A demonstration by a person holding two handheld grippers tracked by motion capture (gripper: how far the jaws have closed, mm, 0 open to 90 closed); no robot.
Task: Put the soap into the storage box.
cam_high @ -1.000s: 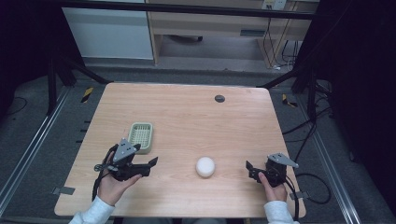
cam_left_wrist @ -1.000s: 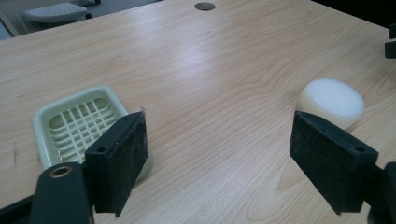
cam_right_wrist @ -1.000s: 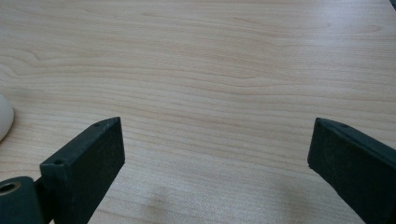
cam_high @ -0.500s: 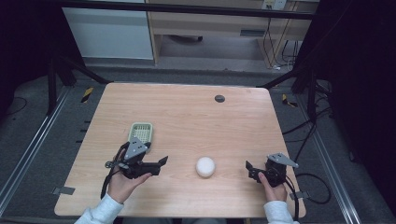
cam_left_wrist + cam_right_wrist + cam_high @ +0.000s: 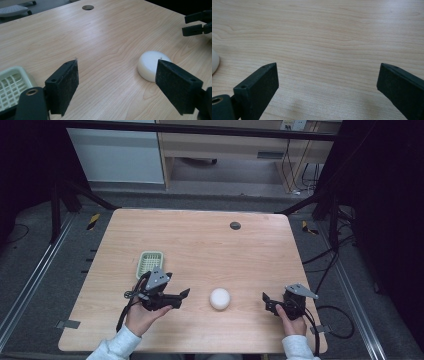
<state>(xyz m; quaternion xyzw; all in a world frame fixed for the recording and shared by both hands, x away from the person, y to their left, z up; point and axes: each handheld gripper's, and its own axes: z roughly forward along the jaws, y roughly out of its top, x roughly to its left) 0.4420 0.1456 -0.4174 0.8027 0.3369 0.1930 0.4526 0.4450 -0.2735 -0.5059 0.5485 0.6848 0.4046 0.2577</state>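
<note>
Left gripper (image 5: 184, 296) moved nearer white dome (image 5: 220, 298), jaws spread

The high view looked forward and down from above the person's side, taking in the whole worktop (image 5: 200, 235). Each tongs camera sat low and close over the wood; both shared the white dome (image 5: 152, 65) with the high view.
</note>
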